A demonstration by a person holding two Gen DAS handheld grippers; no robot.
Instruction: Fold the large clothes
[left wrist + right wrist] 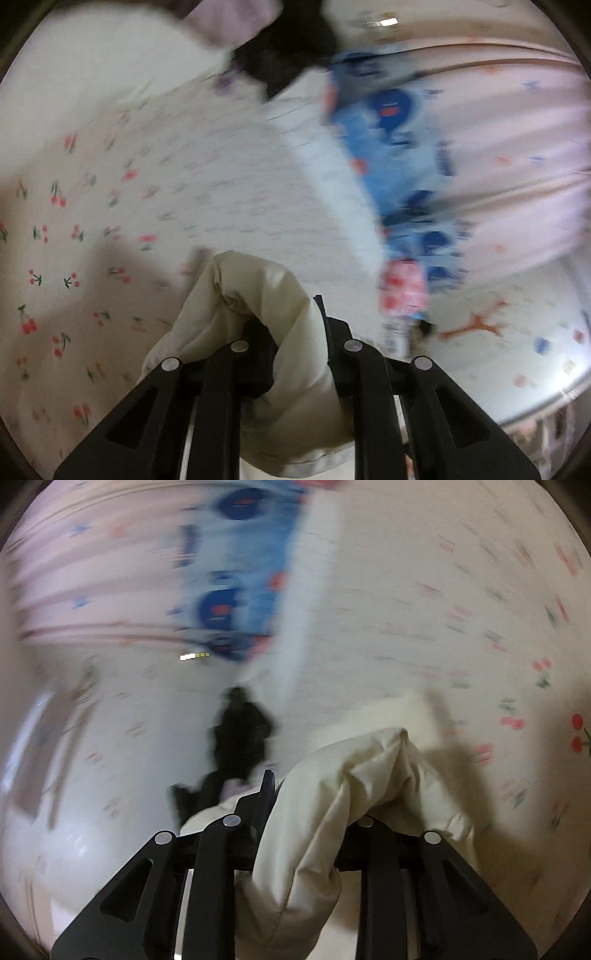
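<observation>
— Since both grippers have hold of the same cream garment (258, 332), where does it sit against the fingers?

— Right between them in both views. The left gripper (291, 354) is clamped on a thick bunch of it; the cloth bulges up past the tips, leans to that view's left, and trails back under the frame. The right gripper (310, 819) pinches another bunch, and there the cloth (354, 797) humps toward that view's right.

— So which way does its length run?

— I'd judge it spans from one gripper to the other, as if held up by two corners or an edge, but neither view shows the stretch in between, so I cannot tell how taut or level it is. Neither hand looks nearer; both already have it.

— And beneath?

— A white bedsheet (92, 229) printed with small cherries, near below and badly smeared by motion. The cream cloth seems to be lifted off it rather than lying flat, though I'd not swear to that.

— Anything around?

— A blue patterned cloth (399, 155) lies in a strip across the sheet, with pale pink fabric (517, 140) in long folds beyond it. Something dark (288, 48) sits at the far end, next to a lilac piece (229, 18). All too blurred to name further.

— What does the next move turn on?

— Laying the garment on bare sheet, clear of the blue strip, I'd say.
</observation>
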